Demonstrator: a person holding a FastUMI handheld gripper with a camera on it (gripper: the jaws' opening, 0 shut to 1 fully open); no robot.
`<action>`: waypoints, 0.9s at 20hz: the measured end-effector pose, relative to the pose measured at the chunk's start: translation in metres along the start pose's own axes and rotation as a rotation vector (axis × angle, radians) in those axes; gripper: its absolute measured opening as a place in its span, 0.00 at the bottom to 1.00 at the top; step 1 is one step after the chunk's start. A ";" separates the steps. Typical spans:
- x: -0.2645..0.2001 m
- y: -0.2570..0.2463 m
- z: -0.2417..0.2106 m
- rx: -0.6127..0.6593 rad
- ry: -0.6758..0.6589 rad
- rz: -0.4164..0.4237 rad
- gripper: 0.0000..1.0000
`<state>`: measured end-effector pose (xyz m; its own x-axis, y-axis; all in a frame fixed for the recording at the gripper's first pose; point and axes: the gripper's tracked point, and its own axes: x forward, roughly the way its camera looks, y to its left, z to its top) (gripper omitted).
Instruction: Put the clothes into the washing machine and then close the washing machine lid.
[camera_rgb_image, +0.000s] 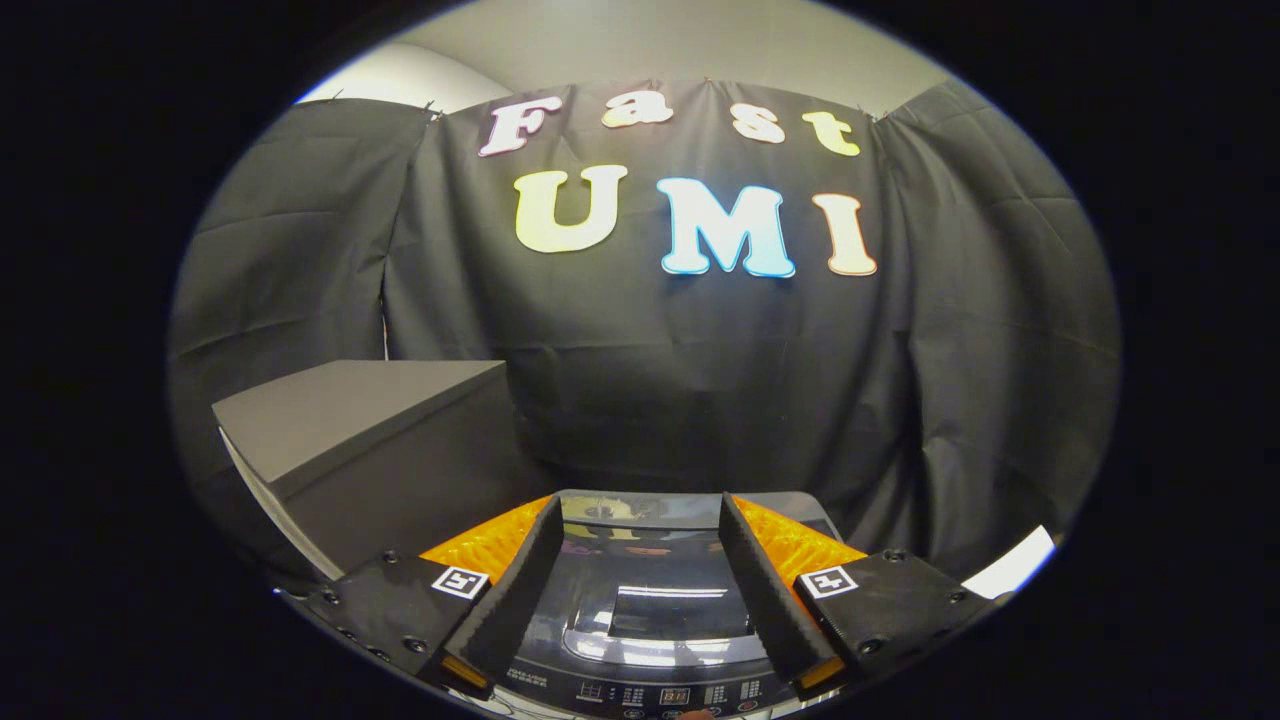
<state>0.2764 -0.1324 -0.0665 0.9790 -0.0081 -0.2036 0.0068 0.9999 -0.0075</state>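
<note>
We see the gripper (640, 520) with fingers spread, holding nothing, over the washing machine (650, 610) — lid down, low centre — grey box (370, 440) at lower left.

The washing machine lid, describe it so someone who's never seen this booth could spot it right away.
Start at the black cloth wall, then drop to the washing machine below the open gripper. Its lid is the dark glossy panel between the jaws, closed flat; unlike the matte grey box beside it, it mirrors the lights.

Riding the gripper (640, 520), the camera looks forward, close above the washing machine (650, 610), seemingly tilted down.
</note>
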 end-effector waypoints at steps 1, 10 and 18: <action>-0.010 0.003 0.006 0.004 -0.015 -0.003 0.97; -0.113 0.042 0.046 0.004 -0.147 -0.024 0.97; -0.193 0.074 0.058 0.015 -0.230 -0.060 0.97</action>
<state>0.1002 -0.0567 0.0292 0.9974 -0.0672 0.0249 0.0672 0.9977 0.0018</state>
